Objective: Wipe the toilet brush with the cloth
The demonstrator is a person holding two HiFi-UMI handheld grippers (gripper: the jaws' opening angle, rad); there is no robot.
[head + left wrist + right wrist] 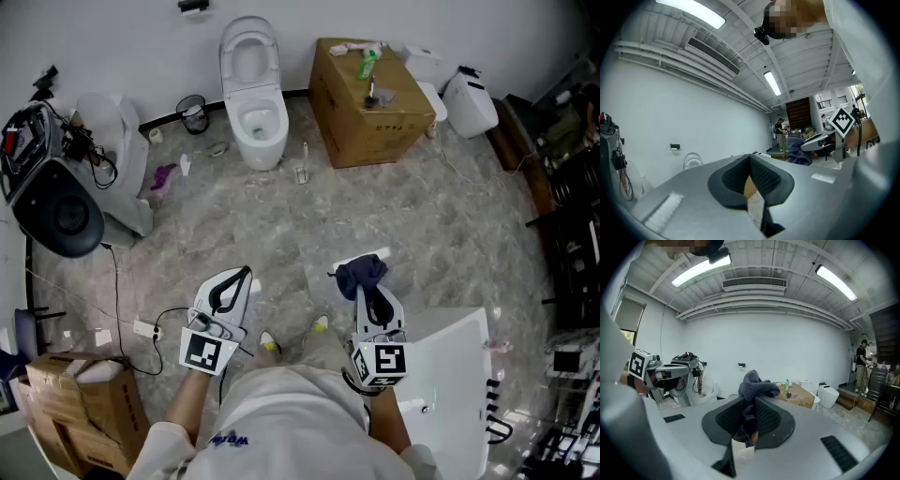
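Observation:
The toilet brush [302,167] stands upright in its small holder on the stone floor, just right of the white toilet [255,103] and far ahead of both grippers. In the head view my right gripper [360,287] is shut on a dark blue cloth [362,271] that bunches up over its tips. The right gripper view shows the cloth [757,386] pinched between the pads, with the right gripper [749,403] pointing a little downward. My left gripper [246,273] is held level beside it, its tips touching with nothing between them. The left gripper [750,159] looks shut in its own view too.
A cardboard box [370,112] with a green bottle [366,64] on top stands right of the toilet. A black bin [194,114] sits left of it. A dark machine [56,197] and cables [141,323] lie left. A white panel [450,375] is close on my right.

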